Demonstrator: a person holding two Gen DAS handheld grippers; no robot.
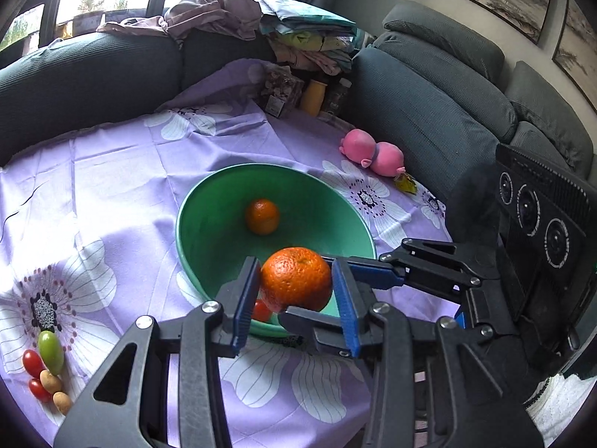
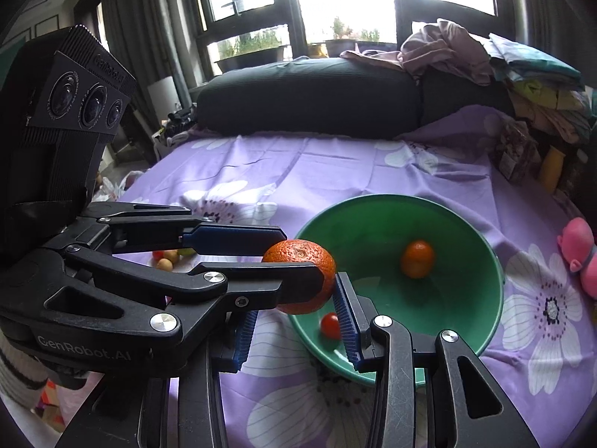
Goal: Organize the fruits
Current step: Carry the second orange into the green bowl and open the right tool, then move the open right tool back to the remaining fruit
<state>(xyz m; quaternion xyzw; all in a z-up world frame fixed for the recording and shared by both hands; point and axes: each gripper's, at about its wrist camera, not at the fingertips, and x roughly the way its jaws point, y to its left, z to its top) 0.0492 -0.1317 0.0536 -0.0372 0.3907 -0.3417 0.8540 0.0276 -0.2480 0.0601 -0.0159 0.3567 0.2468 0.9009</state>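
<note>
My left gripper (image 1: 296, 293) is shut on a large orange (image 1: 296, 278) and holds it over the near rim of the green bowl (image 1: 209, 220). The bowl holds a small orange (image 1: 262, 215) and a red cherry tomato (image 1: 261, 310). In the right wrist view the left gripper (image 2: 294, 257) comes in from the left with the large orange (image 2: 302, 257) above the bowl (image 2: 470, 298), which holds the small orange (image 2: 418, 258) and tomato (image 2: 330, 324). My right gripper (image 2: 296, 317) is open and empty just under the orange.
Several small fruits (image 1: 46, 366) lie on the purple flowered cloth (image 1: 112, 194) at the near left: red tomatoes, a green one, brown ones. A pink plush toy (image 1: 371, 153) lies right of the bowl. Dark sofa cushions (image 1: 429, 112), folded clothes and bottles surround the cloth.
</note>
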